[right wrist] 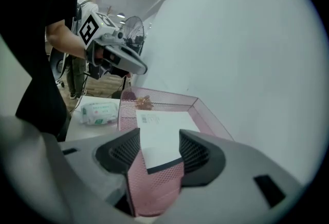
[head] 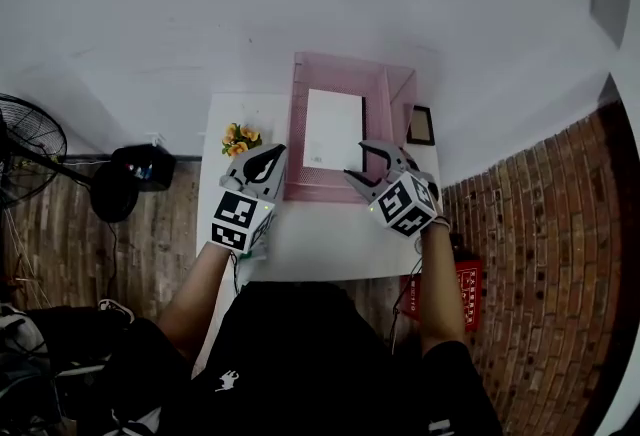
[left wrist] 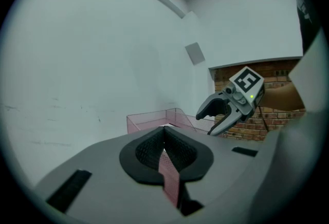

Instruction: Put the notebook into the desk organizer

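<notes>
The pink mesh desk organizer (head: pixel 296 114) stands at the back of the white table (head: pixel 330 246). The white notebook (head: pixel 333 129) lies flat in its large compartment. My right gripper (head: pixel 358 162) hovers at the organizer's front right, open. In the right gripper view, the notebook's dark-edged near corner (right wrist: pixel 159 141) shows between the spread pads of the right gripper (right wrist: pixel 159 138), over the mesh front wall (right wrist: pixel 154 187). My left gripper (head: pixel 268 162) is at the organizer's front left corner. In its own view the left gripper (left wrist: pixel 163 133) has its jaws closed on a strip of pink mesh (left wrist: pixel 168 174).
Small orange flowers (head: pixel 240 137) sit left of the organizer, and a dark picture frame (head: pixel 421 126) stands at its right. A pack of wipes (right wrist: pixel 99 113) lies on the table's left side. A fan (head: pixel 25 149) and a black device (head: pixel 140 169) stand on the floor at left.
</notes>
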A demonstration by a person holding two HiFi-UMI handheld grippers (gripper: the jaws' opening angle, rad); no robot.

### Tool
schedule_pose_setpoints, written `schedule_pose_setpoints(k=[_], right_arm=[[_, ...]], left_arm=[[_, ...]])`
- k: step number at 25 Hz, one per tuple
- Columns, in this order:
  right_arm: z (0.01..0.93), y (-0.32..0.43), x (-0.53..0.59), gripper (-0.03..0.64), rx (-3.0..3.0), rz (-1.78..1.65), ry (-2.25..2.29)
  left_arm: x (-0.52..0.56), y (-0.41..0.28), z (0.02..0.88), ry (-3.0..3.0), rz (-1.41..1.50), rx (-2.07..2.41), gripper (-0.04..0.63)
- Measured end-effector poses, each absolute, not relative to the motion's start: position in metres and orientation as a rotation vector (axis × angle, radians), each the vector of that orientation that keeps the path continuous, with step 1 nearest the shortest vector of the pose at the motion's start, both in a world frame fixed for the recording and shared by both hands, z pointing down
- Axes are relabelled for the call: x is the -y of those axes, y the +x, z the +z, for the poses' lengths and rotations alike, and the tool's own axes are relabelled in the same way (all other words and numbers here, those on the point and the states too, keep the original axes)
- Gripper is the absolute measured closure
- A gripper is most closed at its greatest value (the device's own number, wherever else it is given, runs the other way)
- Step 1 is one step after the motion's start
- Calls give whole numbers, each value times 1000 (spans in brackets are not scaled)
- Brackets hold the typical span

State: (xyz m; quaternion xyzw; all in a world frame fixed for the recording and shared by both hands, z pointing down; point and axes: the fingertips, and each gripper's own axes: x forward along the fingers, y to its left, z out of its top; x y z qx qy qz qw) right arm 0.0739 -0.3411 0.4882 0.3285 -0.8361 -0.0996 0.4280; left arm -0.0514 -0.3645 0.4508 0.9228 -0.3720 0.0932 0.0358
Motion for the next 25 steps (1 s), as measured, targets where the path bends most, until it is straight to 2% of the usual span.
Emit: schedule_pose_setpoints(k=[11,25], right_arm=[[466,80,321,614,2230,-136,1214],[433,111,246,615,2522,6,1477]], left_arm=[[363,-56,446,2844,168,1171,592],[289,-43,427,2748,164,1341,592]])
